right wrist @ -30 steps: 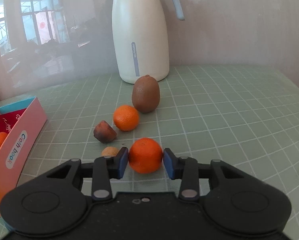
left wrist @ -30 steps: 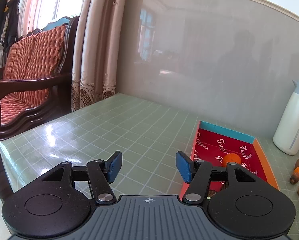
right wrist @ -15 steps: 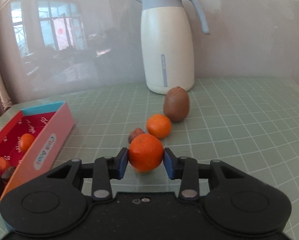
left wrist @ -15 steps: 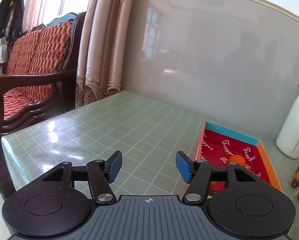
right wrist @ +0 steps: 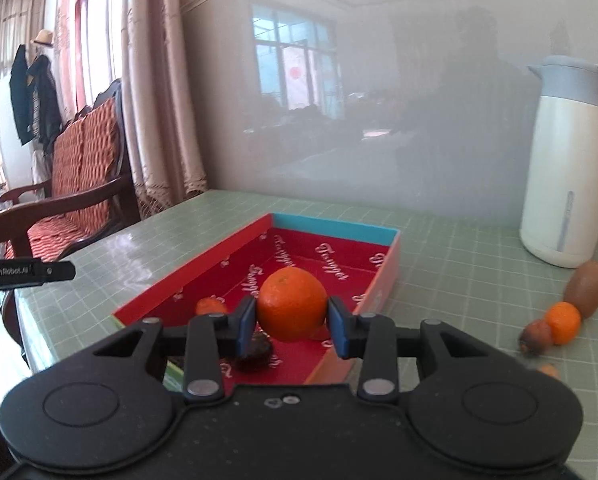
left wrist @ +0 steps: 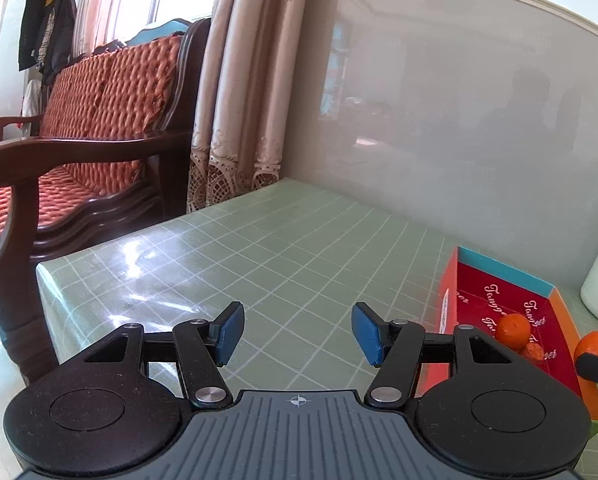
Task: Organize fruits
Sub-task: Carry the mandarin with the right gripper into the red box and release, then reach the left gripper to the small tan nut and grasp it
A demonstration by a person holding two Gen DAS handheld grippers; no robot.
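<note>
We hold orange clamped in right tongs, over red box at 12 o'clock, ready for drop. Left tongs half open, empty, idle beside box.

A white jug stands by the wall (bench beyond the table).

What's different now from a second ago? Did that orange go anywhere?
The right gripper carried the orange from the table's loose fruit, by the kiwi, to above the red box. Its jaws stayed clamped on it. The left gripper stayed open and empty.
</note>
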